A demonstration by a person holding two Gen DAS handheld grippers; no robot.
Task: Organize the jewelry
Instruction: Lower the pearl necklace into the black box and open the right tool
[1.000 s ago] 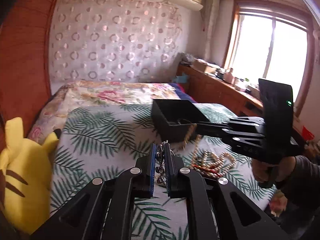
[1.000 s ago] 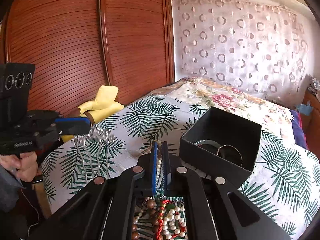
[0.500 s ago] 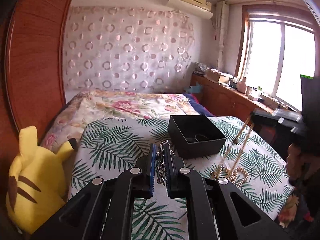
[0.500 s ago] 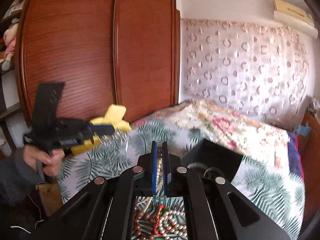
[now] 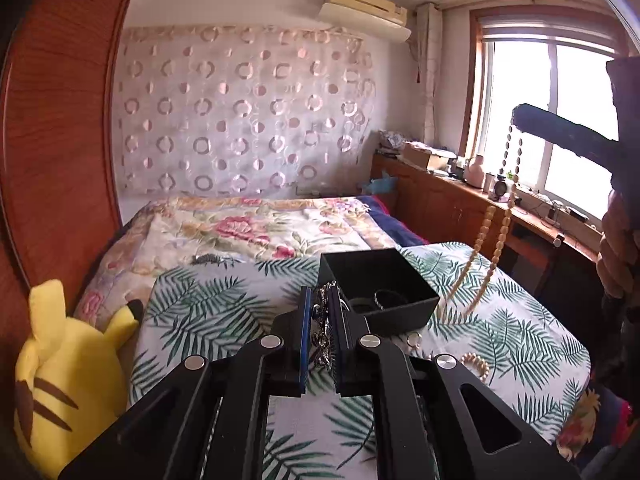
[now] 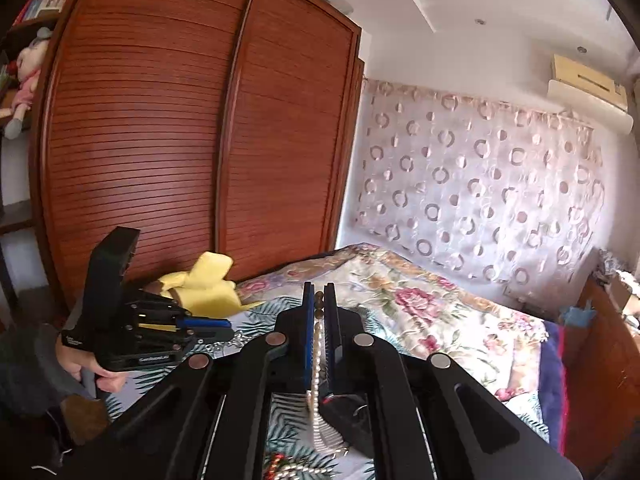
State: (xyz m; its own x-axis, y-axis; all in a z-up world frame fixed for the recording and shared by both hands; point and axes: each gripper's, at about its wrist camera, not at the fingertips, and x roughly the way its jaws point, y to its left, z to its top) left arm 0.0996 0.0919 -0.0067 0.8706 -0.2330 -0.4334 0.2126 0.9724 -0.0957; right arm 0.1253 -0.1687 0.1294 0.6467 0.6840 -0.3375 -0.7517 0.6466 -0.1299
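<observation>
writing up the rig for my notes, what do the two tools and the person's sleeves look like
Both are matte black plastic. The left tool and right tool each have two angular fingers with cut-out arms, round silver pivot screws, and one blue pad facing a black one. Seen from the side, the left tool's body bears small white lettering and a boxy upright block. The sleeve is dark grey.

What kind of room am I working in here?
A home bedroom, most likely. The work surface is a bed under floral and palm-leaf covers, with a wooden wardrobe beside it, a yellow plush toy at the bed's edge, and an air conditioner on the wall.
</observation>
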